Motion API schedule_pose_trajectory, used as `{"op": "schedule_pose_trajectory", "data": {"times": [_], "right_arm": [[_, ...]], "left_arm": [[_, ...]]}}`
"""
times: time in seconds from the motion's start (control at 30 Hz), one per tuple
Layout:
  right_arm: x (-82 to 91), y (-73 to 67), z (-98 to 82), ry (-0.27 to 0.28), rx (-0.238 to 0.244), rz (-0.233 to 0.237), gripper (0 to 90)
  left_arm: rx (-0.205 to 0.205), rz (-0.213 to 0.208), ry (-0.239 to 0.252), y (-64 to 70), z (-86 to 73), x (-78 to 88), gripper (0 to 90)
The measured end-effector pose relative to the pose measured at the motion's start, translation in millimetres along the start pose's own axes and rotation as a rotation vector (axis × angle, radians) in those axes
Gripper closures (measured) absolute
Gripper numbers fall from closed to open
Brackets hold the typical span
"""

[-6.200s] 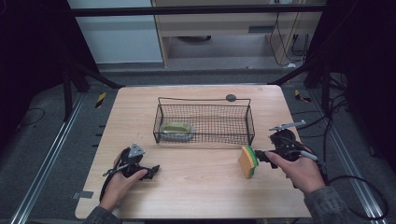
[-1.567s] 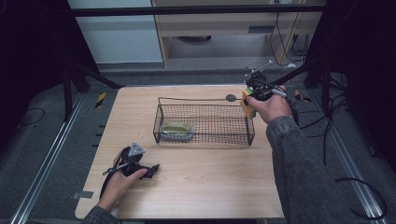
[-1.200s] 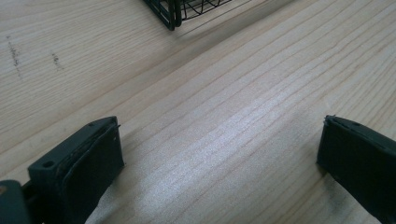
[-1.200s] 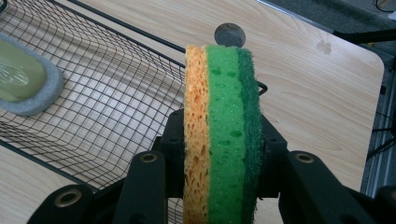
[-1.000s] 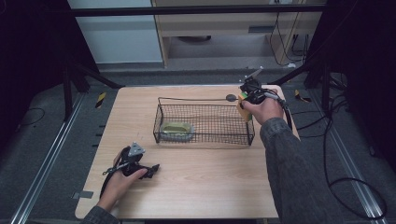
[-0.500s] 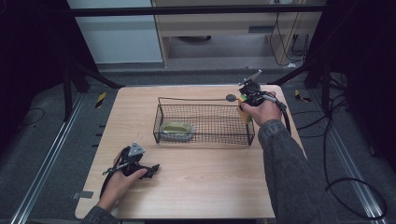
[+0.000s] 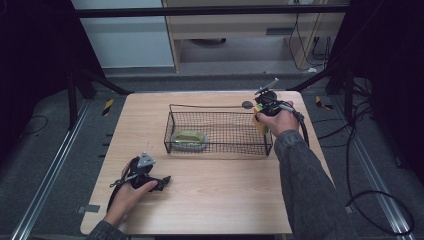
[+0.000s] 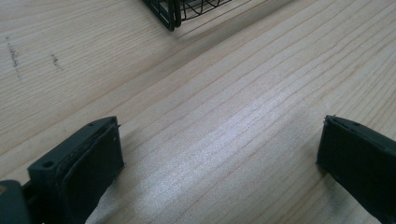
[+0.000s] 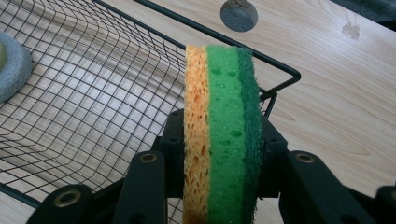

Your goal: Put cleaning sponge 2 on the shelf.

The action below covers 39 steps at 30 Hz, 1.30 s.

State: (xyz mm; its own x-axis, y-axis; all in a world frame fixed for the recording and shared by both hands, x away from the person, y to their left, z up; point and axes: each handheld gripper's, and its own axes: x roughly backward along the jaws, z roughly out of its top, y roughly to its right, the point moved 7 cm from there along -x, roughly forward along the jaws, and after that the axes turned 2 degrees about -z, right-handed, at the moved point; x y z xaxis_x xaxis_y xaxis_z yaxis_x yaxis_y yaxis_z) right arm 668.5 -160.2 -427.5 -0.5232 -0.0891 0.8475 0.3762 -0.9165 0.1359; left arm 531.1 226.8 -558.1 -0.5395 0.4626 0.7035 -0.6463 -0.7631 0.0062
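Observation:
A layered orange, light green and dark green sponge (image 9: 219, 135) stands on edge between the jaws of my right gripper (image 9: 217, 158), which is shut on it. In the high view that gripper (image 7: 263, 111) holds the sponge (image 7: 260, 124) over the far right corner of the black wire basket (image 7: 218, 148). Inside the basket at its left end lies a grey and green pad (image 7: 188, 138), also seen as the pad (image 9: 10, 63) at the left edge of the right gripper view. My left gripper (image 7: 159, 181) rests on the table near the front left, jaws wide open with bare wood between them (image 8: 219, 154).
A small dark round disc (image 7: 247, 104) (image 9: 238, 14) lies on the wooden table (image 7: 225, 195) just beyond the basket's far right corner. The basket's near left corner (image 8: 170, 16) shows ahead of the left gripper. Cables trail off the table's right side.
My right gripper carried the sponge from the table's front right up to the basket's far right corner, then eased slightly left and down over the rim. The left gripper stayed put.

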Motion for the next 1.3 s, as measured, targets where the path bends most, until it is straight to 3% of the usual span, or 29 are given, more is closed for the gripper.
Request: {"op": "schedule_pose_trajectory", "data": {"times": [1.3], "right_arm": [[-41.0, -4.5, -14.9, -0.075, -0.003, -0.015, 63.7]], "left_arm": [[-0.003, -0.001, -0.001, -0.1, -0.1, 0.1, 0.0]]}}
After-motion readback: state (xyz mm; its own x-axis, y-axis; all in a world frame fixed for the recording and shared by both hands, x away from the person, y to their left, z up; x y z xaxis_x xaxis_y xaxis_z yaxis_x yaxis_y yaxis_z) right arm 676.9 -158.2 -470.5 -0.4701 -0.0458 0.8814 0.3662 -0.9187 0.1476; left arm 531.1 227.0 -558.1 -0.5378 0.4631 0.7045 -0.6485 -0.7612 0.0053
